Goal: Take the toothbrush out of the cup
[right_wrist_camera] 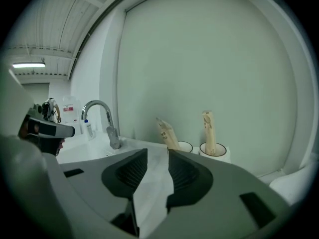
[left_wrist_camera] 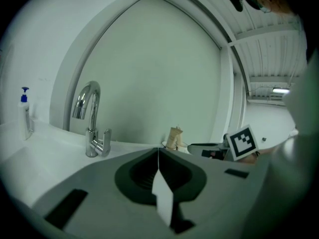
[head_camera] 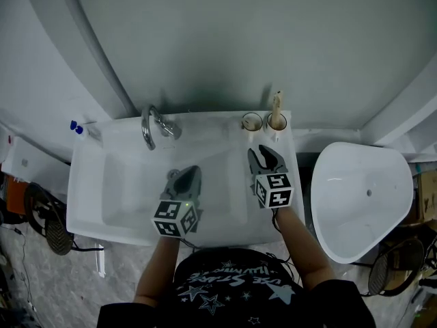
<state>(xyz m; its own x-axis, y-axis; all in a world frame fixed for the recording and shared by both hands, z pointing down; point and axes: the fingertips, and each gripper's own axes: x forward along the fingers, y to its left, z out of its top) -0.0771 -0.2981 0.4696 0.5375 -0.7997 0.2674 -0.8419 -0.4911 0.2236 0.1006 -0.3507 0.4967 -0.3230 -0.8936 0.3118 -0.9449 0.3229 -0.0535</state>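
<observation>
Two white cups stand on the back right corner of the sink, the left cup (head_camera: pixel 252 121) (right_wrist_camera: pixel 185 146) and the right cup (head_camera: pixel 276 122) (right_wrist_camera: pixel 215 150). A paper-wrapped toothbrush (head_camera: pixel 276 105) (right_wrist_camera: pixel 209 132) stands upright in the right cup. Another wrapped toothbrush (right_wrist_camera: pixel 168 133) (left_wrist_camera: pixel 173 137) leans in the left one. My right gripper (head_camera: pixel 266 153) (right_wrist_camera: pixel 157 153) hovers just in front of the cups, open, with nothing between its jaws. My left gripper (head_camera: pixel 186 173) (left_wrist_camera: pixel 158 151) hangs over the basin, shut and empty.
A chrome faucet (head_camera: pixel 155 124) (left_wrist_camera: pixel 89 118) rises at the back of the white sink (head_camera: pixel 89 183). A blue-capped bottle (head_camera: pixel 78 128) (left_wrist_camera: pixel 25 113) stands at the sink's far left. A white toilet bowl (head_camera: pixel 362 197) sits to the right of the sink.
</observation>
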